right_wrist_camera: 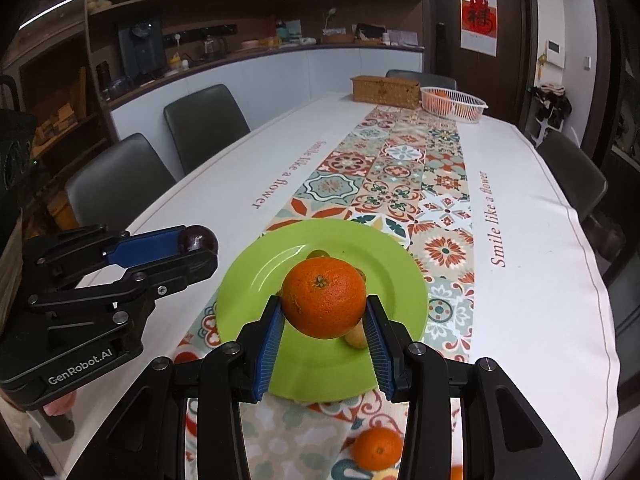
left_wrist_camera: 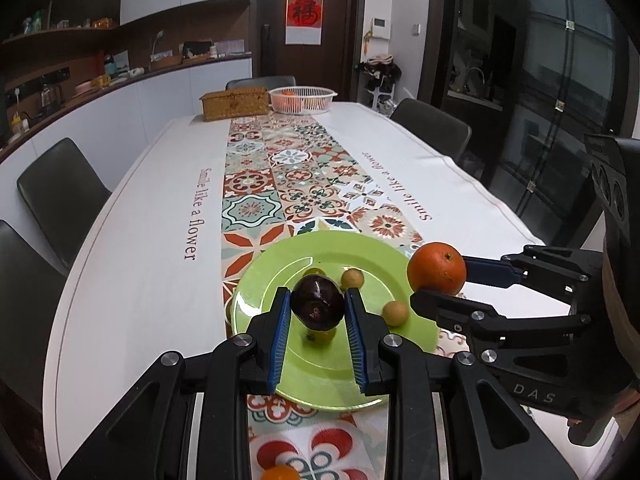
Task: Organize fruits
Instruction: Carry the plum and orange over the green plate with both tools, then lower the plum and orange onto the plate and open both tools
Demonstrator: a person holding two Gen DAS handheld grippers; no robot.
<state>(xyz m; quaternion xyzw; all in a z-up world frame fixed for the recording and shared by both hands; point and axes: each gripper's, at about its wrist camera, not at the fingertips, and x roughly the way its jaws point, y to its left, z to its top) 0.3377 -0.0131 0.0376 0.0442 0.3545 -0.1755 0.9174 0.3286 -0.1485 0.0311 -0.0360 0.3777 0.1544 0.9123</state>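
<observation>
My left gripper [left_wrist_camera: 317, 308] is shut on a dark purple fruit [left_wrist_camera: 317, 302] and holds it above the green plate [left_wrist_camera: 280, 280]. My right gripper [right_wrist_camera: 323, 312] is shut on an orange [right_wrist_camera: 324, 304] above the same plate [right_wrist_camera: 256, 292]. Small yellow-brown fruits [left_wrist_camera: 395, 313] lie on the plate. In the left wrist view the right gripper [left_wrist_camera: 438, 280] holds the orange [left_wrist_camera: 437, 267] at the plate's right edge. In the right wrist view the left gripper [right_wrist_camera: 196, 246] with the purple fruit [right_wrist_camera: 198, 239] is left of the plate.
Another orange [right_wrist_camera: 377, 448] lies on the patterned runner near the table's front edge. A white basket [left_wrist_camera: 302, 100] with oranges and a wicker box [left_wrist_camera: 235, 103] stand at the far end. Dark chairs [left_wrist_camera: 60, 196] line both sides of the table.
</observation>
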